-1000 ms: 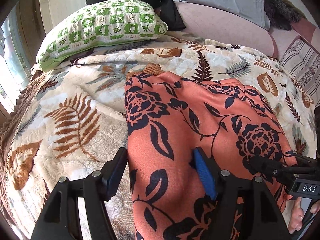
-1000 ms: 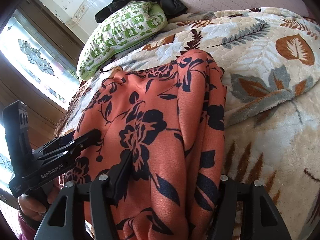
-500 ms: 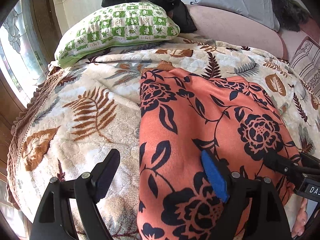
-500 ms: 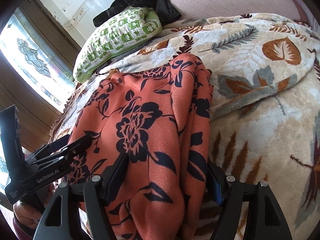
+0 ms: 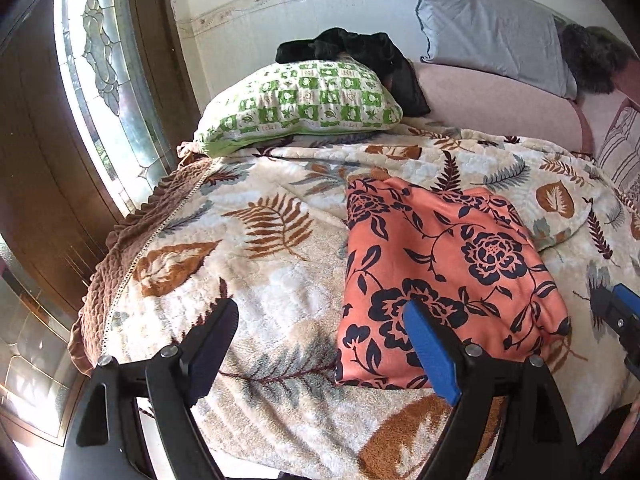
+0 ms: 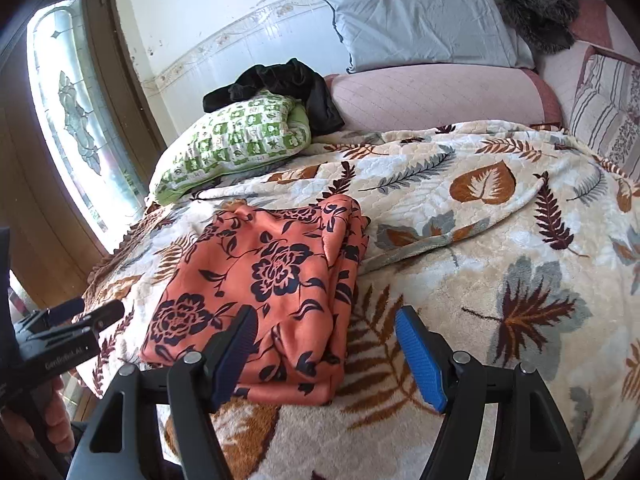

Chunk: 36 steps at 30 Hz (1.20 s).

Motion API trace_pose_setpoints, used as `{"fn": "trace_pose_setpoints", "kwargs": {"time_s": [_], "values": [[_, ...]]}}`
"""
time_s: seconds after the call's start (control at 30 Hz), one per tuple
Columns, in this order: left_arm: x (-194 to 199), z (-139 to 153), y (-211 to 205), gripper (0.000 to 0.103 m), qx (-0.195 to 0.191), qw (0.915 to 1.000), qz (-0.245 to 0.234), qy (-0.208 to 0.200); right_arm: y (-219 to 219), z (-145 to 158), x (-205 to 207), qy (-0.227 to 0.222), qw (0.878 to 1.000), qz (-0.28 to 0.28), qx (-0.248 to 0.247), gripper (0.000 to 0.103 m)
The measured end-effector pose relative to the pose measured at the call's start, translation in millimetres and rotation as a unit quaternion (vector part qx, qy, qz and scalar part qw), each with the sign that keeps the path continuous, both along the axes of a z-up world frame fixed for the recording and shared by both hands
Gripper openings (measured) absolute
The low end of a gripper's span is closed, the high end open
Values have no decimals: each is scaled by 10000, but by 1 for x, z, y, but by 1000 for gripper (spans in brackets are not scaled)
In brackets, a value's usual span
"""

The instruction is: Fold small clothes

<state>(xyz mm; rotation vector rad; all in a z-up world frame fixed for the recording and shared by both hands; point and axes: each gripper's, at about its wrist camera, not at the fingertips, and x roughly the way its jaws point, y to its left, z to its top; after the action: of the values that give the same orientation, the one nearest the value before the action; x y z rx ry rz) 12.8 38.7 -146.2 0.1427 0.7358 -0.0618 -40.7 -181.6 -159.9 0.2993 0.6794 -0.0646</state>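
Right wrist: left claw (image 6: 80, 314) reads "GenRobot.AI"; both claws wide, left's just widened, empty.

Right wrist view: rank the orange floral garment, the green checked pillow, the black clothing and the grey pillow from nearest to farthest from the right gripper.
From the right gripper:
1. Orange floral garment, folded, just ahead, left.
2. Green checked pillow, further back, left.
3. Black clothing, draped behind that pillow.
4. Grey pillow, against the wall, farthest.

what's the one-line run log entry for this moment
garment: orange floral cloth folded on leaf blanket | left hand-held gripper: open, empty | right hand-held gripper: open, empty
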Motion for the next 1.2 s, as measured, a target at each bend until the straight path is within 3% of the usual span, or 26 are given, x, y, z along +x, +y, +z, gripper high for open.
{"fn": "trace_pose_setpoints", "kwargs": {"time_s": [0.2, 0.53, 0.7, 1.03, 1.2], "values": [[-26, 48, 8, 93, 145, 9970, 386, -659, 15, 50, -33, -411, 9985, 46, -352, 75], [-63, 114, 16, 93, -93, 9947, 188, -1009, 42, 124, -67, -870, 9924, 27, -870, 78], [-75, 140, 26, 93, -256, 9913, 259, -1268, 55, 143, -79, -935, 9889, 92, -1148, 78], [-92, 168, 38, 93, -256, 9868, 328, -1562, 77, 162, -89, -1081, 9880, 188, -1087, 78], [-98, 175, 39, 93, -253, 9860, 301, -1620, 84, 162, -85, -933, 9896, 53, -1094, 78]]}}
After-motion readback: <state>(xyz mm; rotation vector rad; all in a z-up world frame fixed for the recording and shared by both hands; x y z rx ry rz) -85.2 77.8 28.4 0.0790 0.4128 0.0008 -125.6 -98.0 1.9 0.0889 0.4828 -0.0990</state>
